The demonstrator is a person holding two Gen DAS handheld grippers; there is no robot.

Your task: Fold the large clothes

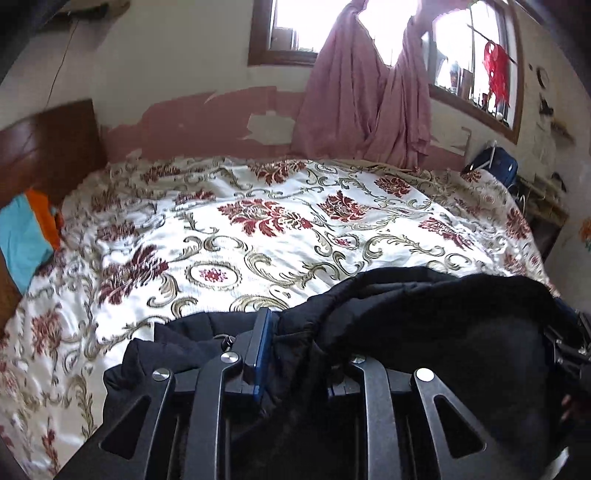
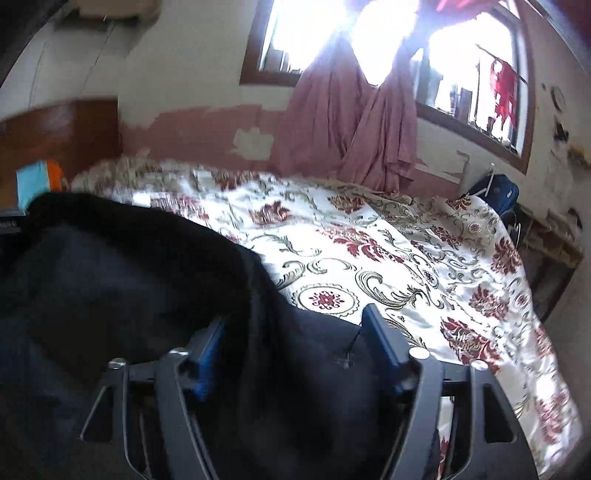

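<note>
Black garment (image 2: pixel 110 280) lies loose between the wide-open right tool (image 2: pixel 295 343); left tool's (image 1: pixel 295 343) grip is hidden.

Garment (image 1: pixel 424 325) heaped on bed's (image 1: pixel 258 236) near edge. Headboard (image 1: pixel 48 147) at left, folded clothes (image 1: pixel 26 236) before it. Curtains (image 1: pixel 369 110) and window (image 1: pixel 295 29) behind bed.

Beyond my black garment (image 1: pixel 424 325), the floral bedspread (image 1: pixel 280 229) lies bare all the way to the pink curtain (image 1: pixel 369 103); I can pass freely there. Left of the garment, a wooden headboard (image 1: pixel 48 147) and 2 folded cloths, teal (image 1: pixel 22 240) and orange (image 1: pixel 44 210), block the way.
</note>
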